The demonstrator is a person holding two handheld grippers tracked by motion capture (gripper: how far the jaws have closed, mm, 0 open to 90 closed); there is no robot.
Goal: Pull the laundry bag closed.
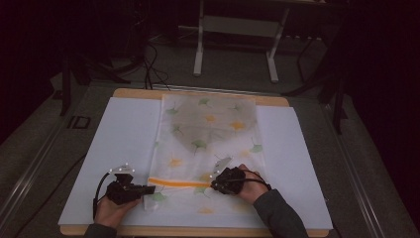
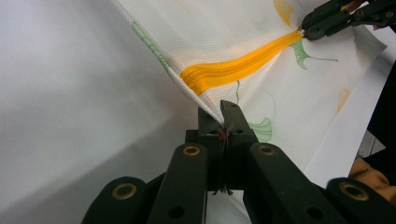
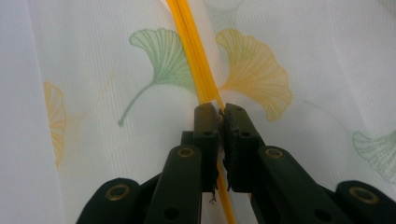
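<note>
1. Fabric first: a white, sheer mesh bag [image 1: 208, 148] printed with green and orange ginkgo leaves lies flat along the middle of a white sheet [image 1: 124, 144] that covers the wooden desk [image 1: 133, 93], reaching from the far edge almost to the near edge.
2. An orange zipper [image 1: 178, 182] runs across the bag close to its near end, parallel to the desk's near edge.
3. The left gripper [image 1: 146, 189] sits at the bag's left edge, near the desk's near-left corner; in the left gripper view its jaws are pressed together on the cloth edge [image 2: 212, 116] just beside the zipper's end [image 2: 196, 84].
4. The right gripper [image 1: 214, 184] rests on the bag right of its middle; in the right gripper view its jaws are pinched shut on the zipper [image 3: 194, 51], which runs straight away from the tips.
5. The cloth between the two grippers looks taut along the zipper line.
</note>
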